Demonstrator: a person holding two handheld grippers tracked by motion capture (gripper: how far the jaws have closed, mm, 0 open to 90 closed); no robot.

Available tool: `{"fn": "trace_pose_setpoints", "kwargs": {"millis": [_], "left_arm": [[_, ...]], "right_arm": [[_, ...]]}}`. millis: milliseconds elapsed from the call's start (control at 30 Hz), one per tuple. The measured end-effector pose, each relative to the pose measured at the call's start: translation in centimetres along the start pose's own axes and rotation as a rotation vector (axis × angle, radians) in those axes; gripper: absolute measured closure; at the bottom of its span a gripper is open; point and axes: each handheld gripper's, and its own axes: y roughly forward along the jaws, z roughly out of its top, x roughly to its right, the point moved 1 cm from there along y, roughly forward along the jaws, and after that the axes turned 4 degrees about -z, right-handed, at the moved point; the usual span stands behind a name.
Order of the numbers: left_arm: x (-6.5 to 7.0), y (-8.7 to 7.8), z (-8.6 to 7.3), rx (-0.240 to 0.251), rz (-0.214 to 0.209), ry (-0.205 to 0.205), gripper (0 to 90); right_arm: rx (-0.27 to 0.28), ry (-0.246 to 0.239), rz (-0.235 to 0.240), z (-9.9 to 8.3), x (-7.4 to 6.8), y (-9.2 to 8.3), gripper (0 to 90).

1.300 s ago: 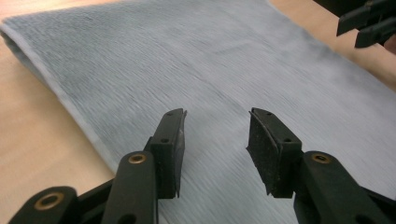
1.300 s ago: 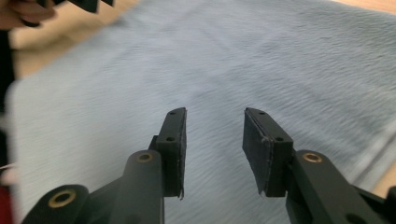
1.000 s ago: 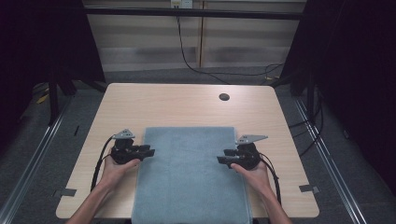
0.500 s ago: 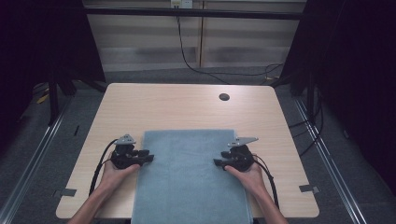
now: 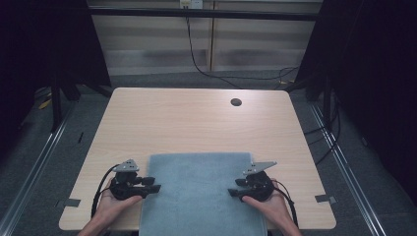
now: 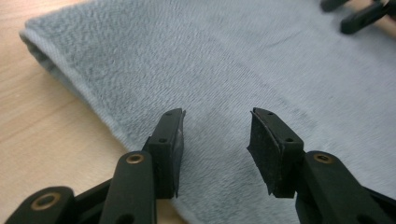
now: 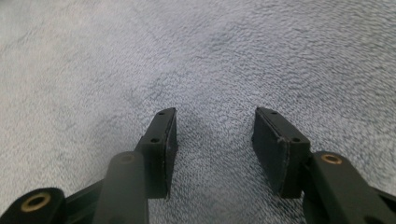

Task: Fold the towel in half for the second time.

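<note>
High view first: the flat, rectangular grey-blue terry towel [image 5: 199,194] lies on the pale wooden table with rounded corners [image 5: 192,123], at the near edge, with its front end running over that edge toward me. My left hand [image 5: 110,209] comes in from the bottom and holds my left black two-jaw claw [image 5: 156,185] at the towel's left side, its tips pointing inward over the cloth's border. My right hand [image 5: 268,206] holds my right black two-jaw claw [image 5: 232,190] at the towel's right side, pointing inward the same way, so the 2 claws face each other across the cloth, well apart.

Left gripper view: my left claw [image 6: 215,140] has its jaws standing about half open, and they have just been opening; nothing is pinched between them. The towel [image 6: 243,70] lies under the gap, its folded left border running diagonally with bare table [image 6: 42,135] beside it. My other claw's tips [image 6: 362,11] show at the far top right.

Right gripper view: my right claw [image 7: 214,140] is parted to a similar width, holding nothing, with the towel's looped pile [image 7: 196,60] beneath and ahead of it.

A small dark round hole [image 5: 236,102] sits in the table's far right part.
</note>
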Motion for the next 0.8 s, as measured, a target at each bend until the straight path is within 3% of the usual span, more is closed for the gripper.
{"fn": "trace_pose_setpoints", "kwargs": {"millis": [67, 133, 233, 300, 400, 467, 500, 600, 633, 667, 700, 800], "left_arm": [[0.2, -0.5, 0.0, 0.019, -0.010, 0.023, 53.8], [-0.3, -1.2, 0.3, 0.054, 0.001, -0.003, 52.3], [-1.6, -1.6, 1.1, 0.067, 0.055, 0.010, 50.1], [-2.9, -1.7, 2.1, 0.083, 0.088, -0.009, 50.8], [-3.8, -1.6, 3.3, 0.103, 0.099, -0.023, 52.5], [-4.4, -1.6, 4.1, 0.135, 0.113, 0.005, 53.0], [-4.8, -1.5, 4.5, 0.142, 0.115, -0.018, 53.2], [-6.2, -1.0, 5.2, 0.153, 0.104, -0.039, 51.0], [-6.4, -0.8, 5.2, 0.157, 0.114, -0.043, 49.4], [-6.6, -0.5, 5.2, 0.177, 0.162, -0.042, 49.5], [-6.9, -0.1, 5.1, 0.187, 0.140, -0.049, 50.2], [-7.1, 1.1, 4.8, 0.115, 0.138, -0.024, 47.6]], "right_arm": [[-0.018, 0.000, 0.013, -0.3, -0.5, -0.4, 50.4], [-0.011, -0.002, 0.031, -0.3, -0.3, -0.6, 50.4], [0.018, 0.018, 0.020, 0.2, 0.6, -1.4, 47.6], [0.048, 0.018, -0.006, 0.8, 1.6, -2.0, 46.7], [0.102, 0.053, -0.030, 1.5, 3.3, -2.6, 45.9], [0.108, 0.059, -0.058, 2.0, 4.5, -2.6, 45.7], [0.113, 0.063, -0.068, 2.2, 5.1, -2.6, 45.6], [0.134, 0.079, -0.084, 3.2, 6.9, -2.0, 43.9], [0.130, 0.094, -0.074, 3.5, 7.6, -1.6, 42.3], [0.121, 0.103, -0.068, 3.7, 7.9, -1.3, 41.8], [0.112, 0.099, -0.069, 4.0, 8.1, -1.0, 41.4], [0.119, 0.087, -0.091, 4.5, 8.8, -0.1, 39.7]]}}
